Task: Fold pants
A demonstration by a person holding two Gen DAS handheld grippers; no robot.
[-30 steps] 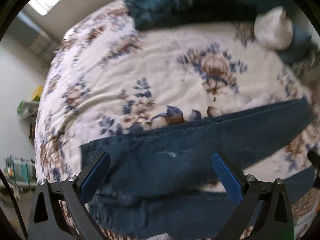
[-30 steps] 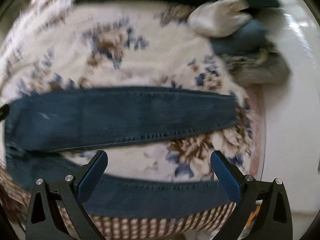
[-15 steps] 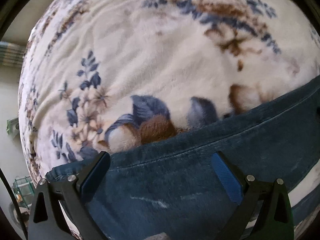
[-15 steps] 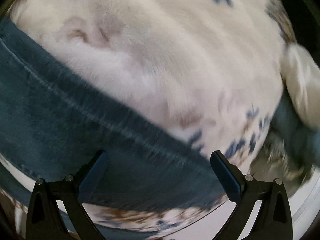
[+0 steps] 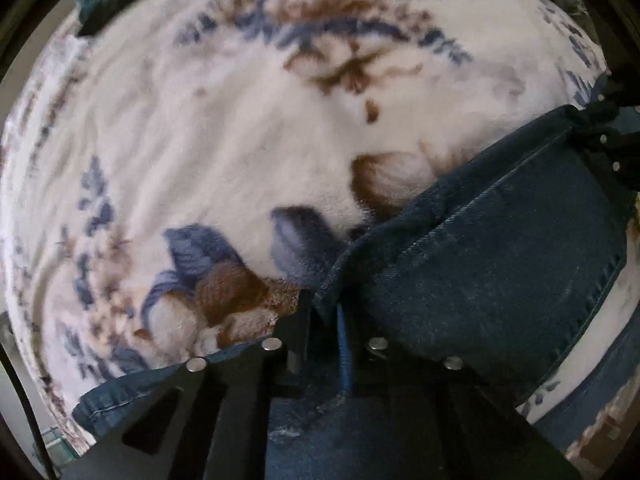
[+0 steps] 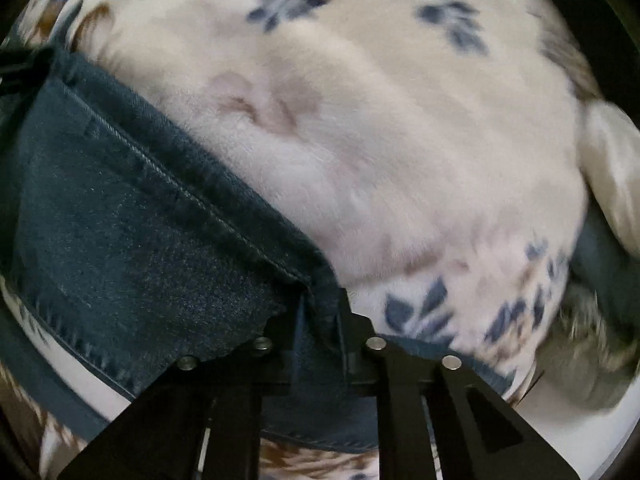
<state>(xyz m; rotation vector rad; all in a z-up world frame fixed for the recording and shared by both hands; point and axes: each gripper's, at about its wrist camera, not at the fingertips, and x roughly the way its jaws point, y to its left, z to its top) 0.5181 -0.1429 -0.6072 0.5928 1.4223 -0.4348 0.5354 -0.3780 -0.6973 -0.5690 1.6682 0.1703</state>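
Left wrist view: floral fleece blanket [image 5: 248, 128] carries the jeans [image 5: 500, 264], spread flat for folding. Left gripper [image 5: 332, 320] & right gripper [image 6: 324, 312] each pinch the far leg's seam edge, prob. to lift it over the near leg.

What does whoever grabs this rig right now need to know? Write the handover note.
Left gripper: shut on the far edge of the jeans, near the waist end.
Right gripper: shut on the same edge, further along the leg.
The jeans lie spread on the flowered blanket; the pinched edge is bunched up at both grips. The other leg lies nearer, along the bottom of both views.
Done: both grips set.
Left: probably carry the held leg over onto the near one, release, then fold lengthwise.
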